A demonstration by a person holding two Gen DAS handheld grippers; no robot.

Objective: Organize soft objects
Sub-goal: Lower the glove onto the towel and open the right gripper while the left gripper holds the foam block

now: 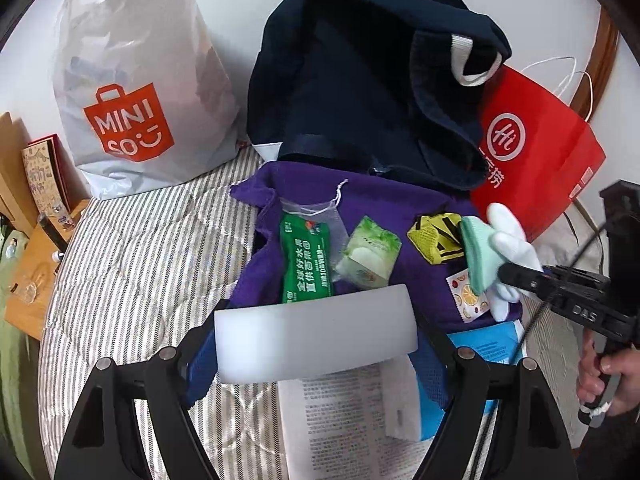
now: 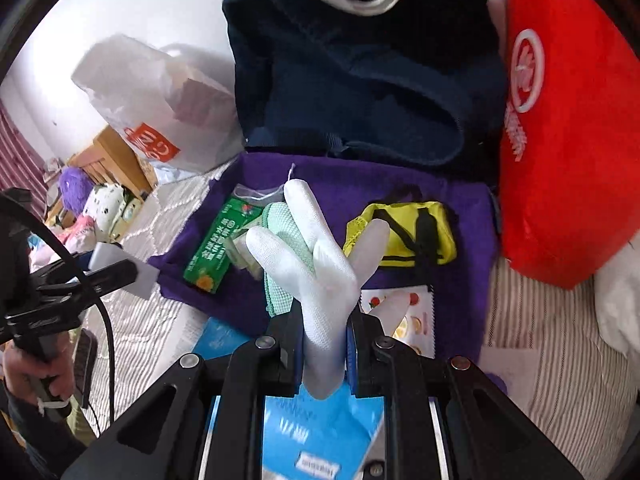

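Left wrist view
left gripper (image 1: 316,354): jaws are clamping a white foam block (image 1: 316,336) by its two ends, holding it above the near edge of the purple cloth (image 1: 400,208).
foam block axis: long side is running left-right across the jaws, broad face toward the camera.
foam block handling: likely light and squashy; the end-on hold looks adequate, a harder squeeze would just dent it.
right gripper (image 1: 508,272): coming in from the right, pinching a white glove (image 1: 514,240) together with a mint green cloth (image 1: 476,252), both hanging over the right part of the purple cloth.
other items: green packet (image 1: 306,260), tissue pack (image 1: 370,258) and yellow pouch (image 1: 438,240) are lying on the purple cloth; navy backpack (image 1: 360,80) is standing at the far side, red paper bag (image 1: 544,156) far right, white shopping bag (image 1: 136,92) far left.
base: everything is sitting on a striped bed (image 1: 132,248).

Right wrist view
right gripper (image 2: 324,344): jaws are closing on the glove (image 2: 320,272) at its cuff; the mint cloth (image 2: 288,248) is bunching on its left side.
glove axis: long axis is running away from the camera, fingers splaying toward the far backpack (image 2: 360,80).
glove handling: limp, thin, near weightless; a cuff hold is leaving the fingers flopping, and the mint cloth looks loosely caught and might slip out.
yellow pouch (image 2: 404,232): lying just right of the glove fingers on the purple cloth (image 2: 400,180).
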